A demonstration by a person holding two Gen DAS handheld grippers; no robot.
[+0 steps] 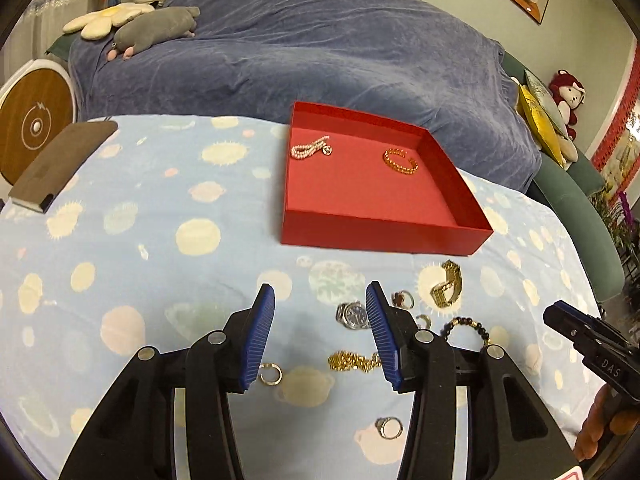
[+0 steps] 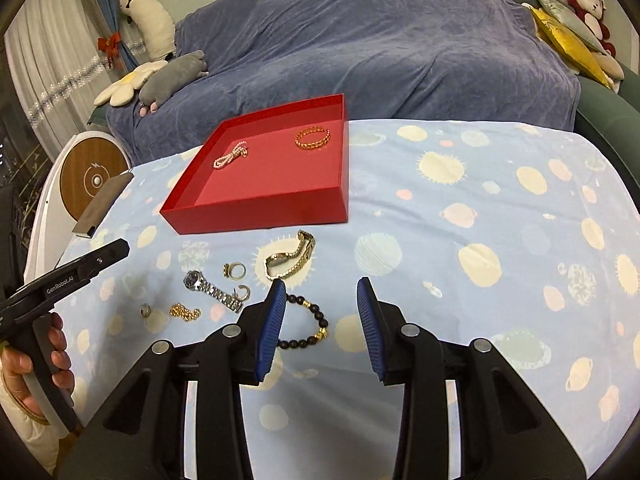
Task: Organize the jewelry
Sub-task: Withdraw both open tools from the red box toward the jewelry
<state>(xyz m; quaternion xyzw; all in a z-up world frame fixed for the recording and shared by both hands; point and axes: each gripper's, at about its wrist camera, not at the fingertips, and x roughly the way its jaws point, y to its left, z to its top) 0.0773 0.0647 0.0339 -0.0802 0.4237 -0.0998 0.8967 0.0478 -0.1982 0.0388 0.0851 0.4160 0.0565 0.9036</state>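
Observation:
A red tray [image 1: 384, 232] [image 2: 260, 212] holds a pearl bracelet [image 1: 311, 148] [image 2: 231, 157] and an orange bead bracelet [image 1: 401, 161] [image 2: 312, 139]. On the cloth in front lie a gold watch [image 1: 448, 285] [image 2: 290, 260], a silver watch [image 1: 354, 315] [image 2: 212, 290], a black bead bracelet [image 1: 466, 326] [image 2: 310, 326], a gold chain [image 1: 352, 361] [image 2: 185, 312] and several rings [image 1: 271, 373] [image 2: 236, 270]. My left gripper [image 1: 320, 300] is open and empty above the cloth, left of the silver watch. My right gripper [image 2: 322, 294] is open and empty over the black bead bracelet.
The table wears a light blue planet-print cloth [image 1: 140, 240] [image 2: 480, 220]. A brown case [image 1: 60, 168] [image 2: 102, 204] lies at its far left edge. A blue-covered sofa [image 1: 300, 48] [image 2: 360, 40] with soft toys stands behind. A round wooden-topped device [image 1: 32, 128] is at left.

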